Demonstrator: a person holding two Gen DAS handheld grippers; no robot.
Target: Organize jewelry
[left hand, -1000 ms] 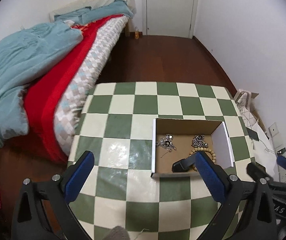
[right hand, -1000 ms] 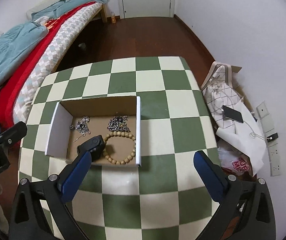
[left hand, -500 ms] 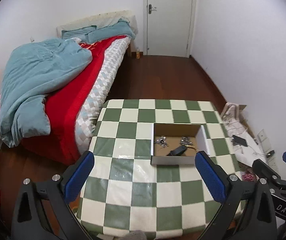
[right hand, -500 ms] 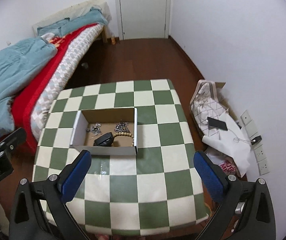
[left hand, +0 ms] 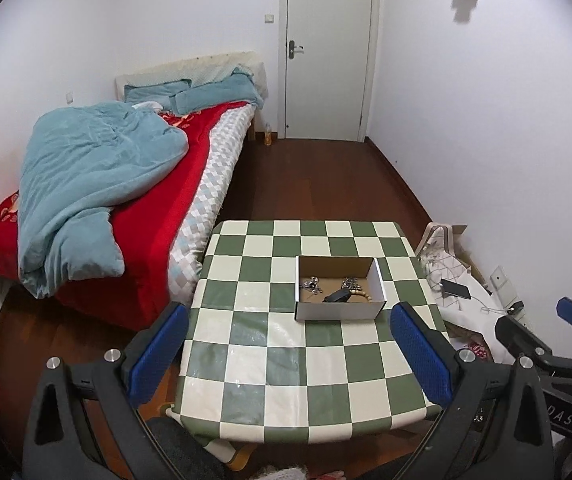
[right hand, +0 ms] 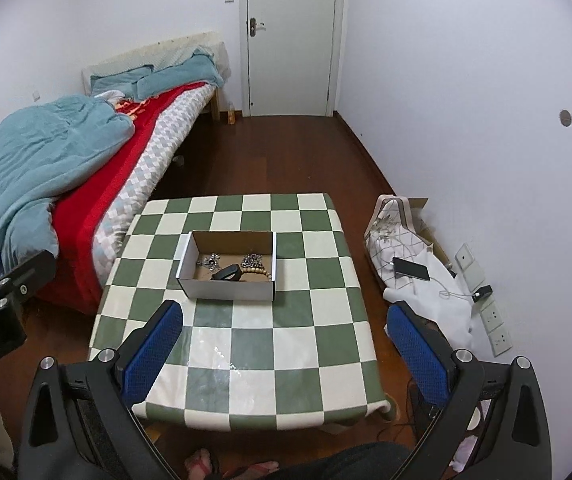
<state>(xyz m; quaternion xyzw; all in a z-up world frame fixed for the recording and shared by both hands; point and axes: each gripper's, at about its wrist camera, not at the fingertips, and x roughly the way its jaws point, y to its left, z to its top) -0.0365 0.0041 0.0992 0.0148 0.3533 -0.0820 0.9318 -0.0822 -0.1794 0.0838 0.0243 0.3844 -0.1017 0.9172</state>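
1. Left wrist view: left gripper [left hand: 290, 354] hangs above the near side of the checkered table [left hand: 270, 364], blue fingers spread wide, grasping nothing.
2. Right gripper [right hand: 284, 350] likewise spread, empty, above the same table.
3. Cardboard box [right hand: 228, 286] sits mid-table; inside lie silver chains [right hand: 211, 261], a beaded bracelet [right hand: 260, 271] and a black item [right hand: 228, 272] touching the bracelet.

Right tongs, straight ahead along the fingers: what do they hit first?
Probably the checkered tabletop in front of the cardboard box. The right tongs are open and empty; depth is unclear, so the box wall is possible.
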